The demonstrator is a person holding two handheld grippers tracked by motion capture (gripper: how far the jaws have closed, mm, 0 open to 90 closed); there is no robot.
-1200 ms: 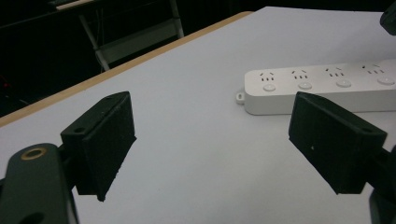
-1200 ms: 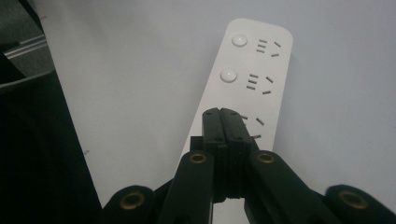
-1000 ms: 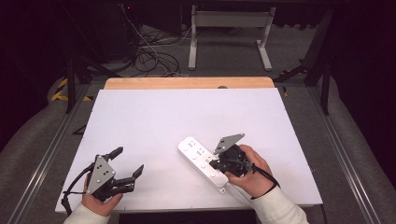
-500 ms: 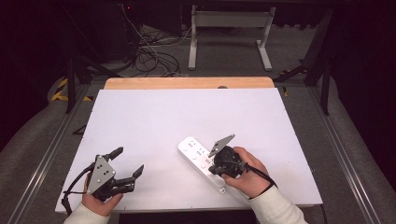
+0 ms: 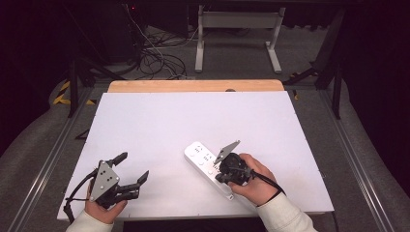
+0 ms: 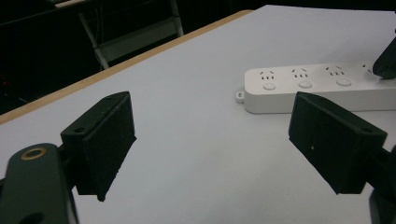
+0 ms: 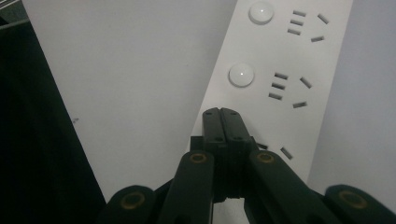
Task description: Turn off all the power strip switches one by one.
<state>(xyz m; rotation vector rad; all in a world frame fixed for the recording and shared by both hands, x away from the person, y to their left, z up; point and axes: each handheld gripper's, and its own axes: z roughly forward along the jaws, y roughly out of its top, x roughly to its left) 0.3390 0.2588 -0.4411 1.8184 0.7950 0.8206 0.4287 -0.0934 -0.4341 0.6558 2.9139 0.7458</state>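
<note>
The right gripper (image 7: 220, 112) had its jaws pressed flat together with nothing between them, their joined tips down on the top face of the strip (image 7: 280, 74), just short of the nearer button (image 7: 241, 74) in the right gripper view. From above, the same gripper (image 5: 223, 163) sat over the strip's (image 5: 199, 155) middle, with the right hand (image 5: 256, 181) covering the strip's near end. The strip lay flat on the table (image 5: 159, 125), slanted, right of centre and toward the near edge.

The left gripper (image 6: 210, 140) held its jaws wide apart and empty, hovering over bare table well to the left of the strip (image 6: 308, 86), which it faced end-on. In the high view that gripper (image 5: 128, 169) was near the front left corner, in the left hand (image 5: 104, 203).

If the aim was to press a switch, and I am guessing at that, the closed tips looked set to miss: they sat on plain casing beside a button, so a push there would do nothing. Nothing pinned the strip apart from the right hand's weight, and a slanted push could slide or pivot it on the smooth table. A hard, narrow tip could also skid off a domed button into the socket slots. The left gripper was too far off to steady the strip.
</note>
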